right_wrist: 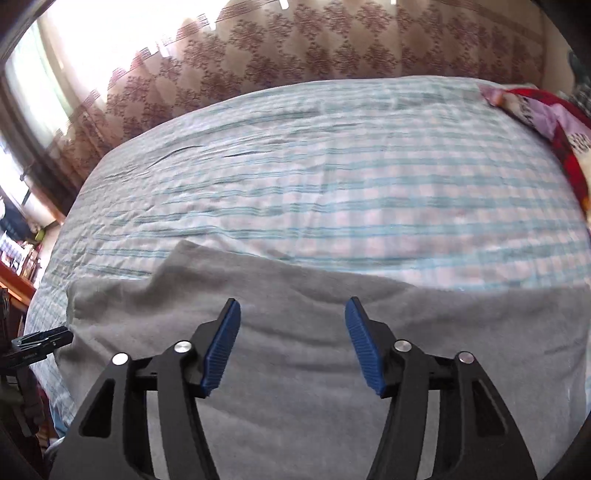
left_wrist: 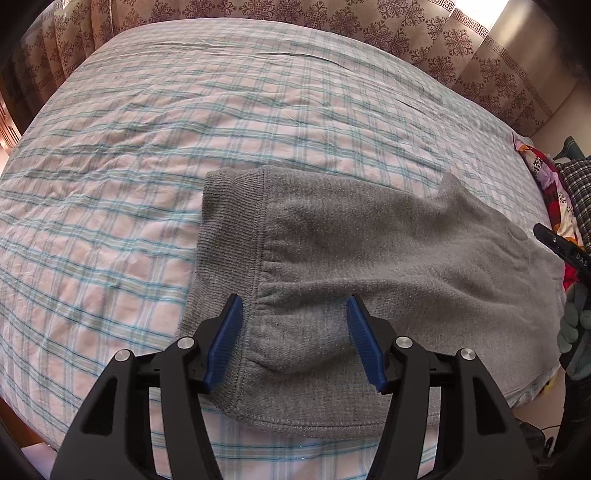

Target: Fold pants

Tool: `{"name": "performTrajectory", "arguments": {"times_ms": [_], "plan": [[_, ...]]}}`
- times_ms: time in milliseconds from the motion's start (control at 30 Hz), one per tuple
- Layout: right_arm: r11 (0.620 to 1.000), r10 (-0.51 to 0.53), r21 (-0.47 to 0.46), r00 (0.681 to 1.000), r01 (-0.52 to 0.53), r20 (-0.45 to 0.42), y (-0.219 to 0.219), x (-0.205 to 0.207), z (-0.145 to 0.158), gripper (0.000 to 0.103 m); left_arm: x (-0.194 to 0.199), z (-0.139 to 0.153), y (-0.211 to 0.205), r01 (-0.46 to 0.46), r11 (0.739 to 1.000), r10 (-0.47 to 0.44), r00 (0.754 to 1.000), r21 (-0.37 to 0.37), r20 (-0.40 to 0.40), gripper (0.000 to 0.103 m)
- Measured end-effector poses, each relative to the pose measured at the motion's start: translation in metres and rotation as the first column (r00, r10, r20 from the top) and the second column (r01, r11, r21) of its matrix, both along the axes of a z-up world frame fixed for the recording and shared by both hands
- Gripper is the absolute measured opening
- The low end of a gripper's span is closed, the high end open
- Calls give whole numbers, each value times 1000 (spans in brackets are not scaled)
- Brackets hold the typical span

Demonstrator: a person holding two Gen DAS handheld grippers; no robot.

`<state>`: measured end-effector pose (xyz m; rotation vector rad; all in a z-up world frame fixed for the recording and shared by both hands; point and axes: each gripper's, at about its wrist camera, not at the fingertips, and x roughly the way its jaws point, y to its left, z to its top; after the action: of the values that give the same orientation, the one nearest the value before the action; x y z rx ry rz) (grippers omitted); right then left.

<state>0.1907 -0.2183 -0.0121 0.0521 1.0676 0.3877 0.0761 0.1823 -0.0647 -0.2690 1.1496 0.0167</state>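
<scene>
Grey sweatpants (left_wrist: pixel 369 258) lie on the plaid bed sheet (left_wrist: pixel 147 147), ribbed cuff (left_wrist: pixel 229 221) to the left, cloth running right. My left gripper (left_wrist: pixel 293 306) is open just above the cuff seam, holding nothing. In the right wrist view the grey pants (right_wrist: pixel 295 350) fill the lower half. My right gripper (right_wrist: pixel 291 310) is open above them, empty. The right gripper's tip (left_wrist: pixel 561 247) shows at the right edge of the left wrist view; the left gripper's tip (right_wrist: pixel 40 341) shows at the left edge of the right wrist view.
The bed (right_wrist: pixel 332 166) is backed by patterned curtains (left_wrist: pixel 332 22). A colourful red and purple blanket (right_wrist: pixel 546 114) lies at the bed's right side. A wooden shelf with small items (right_wrist: pixel 18 258) stands to the left. The near bed edge (left_wrist: pixel 258 461) is below my left gripper.
</scene>
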Motion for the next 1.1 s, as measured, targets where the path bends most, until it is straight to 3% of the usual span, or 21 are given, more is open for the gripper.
{"name": "performTrajectory", "arguments": {"times_ms": [67, 100, 167, 300, 367, 400, 433, 500, 633, 667, 733, 867, 900, 967, 1000, 1100], "plan": [[994, 109, -3, 994, -109, -6, 42, 16, -5, 66, 1, 1, 1, 0, 1000, 0, 1000, -15, 4, 60], [994, 109, -3, 994, -109, -6, 42, 16, -5, 66, 1, 1, 2, 2, 1000, -2, 1000, -21, 6, 60], [971, 237, -25, 971, -238, -37, 88, 39, -21, 66, 1, 1, 3, 7, 999, -7, 1000, -34, 9, 60], [944, 320, -54, 943, -326, -92, 113, 51, -42, 64, 2, 1, 5, 13, 998, -12, 1000, -57, 10, 60], [931, 356, -33, 925, -364, -136, 120, 54, -53, 48, 2, 0, 5, 19, 997, -18, 1000, -69, 11, 60], [930, 355, -47, 924, -365, -142, 122, 54, -56, 33, 3, 0, 4, 22, 997, -21, 1000, -71, 11, 61], [933, 342, -72, 930, -353, -132, 122, 54, -57, 21, 3, -1, 3, 27, 997, -26, 1000, -71, 12, 63], [946, 311, -64, 945, -318, -99, 120, 55, -50, 7, 6, -3, 1, 45, 997, -44, 999, -66, 13, 66], [962, 234, -158, 971, -224, 44, 126, 60, -26, 0, 10, -10, -6, 84, 996, -85, 996, 36, 15, 67], [957, 218, -213, 973, -197, 80, 128, 63, -25, 0, 11, -14, -9, 104, 991, -106, 994, 90, 18, 67], [966, 192, -182, 981, -184, 29, 126, 77, -32, 0, 13, -24, -15, 133, 970, -139, 990, 204, 17, 69], [983, 165, -79, 986, -165, -15, 113, 73, -30, 1, 12, -15, -15, 131, 969, -139, 990, 207, 24, 69], [986, 156, -51, 988, -157, -17, 108, 68, -26, 7, 13, -12, -13, 120, 974, -128, 991, 191, 30, 69], [989, 144, -17, 990, -144, -5, 99, 54, -18, 38, 14, -3, -11, 109, 984, -116, 992, 140, 43, 69], [991, 133, -18, 991, -133, 3, 95, 46, -16, 59, 14, 3, -13, 114, 986, -121, 991, 122, 56, 69], [991, 129, -26, 992, -129, -12, 83, 23, -15, 59, 20, 20, -35, 164, 979, -178, 978, 122, 108, 69]]}}
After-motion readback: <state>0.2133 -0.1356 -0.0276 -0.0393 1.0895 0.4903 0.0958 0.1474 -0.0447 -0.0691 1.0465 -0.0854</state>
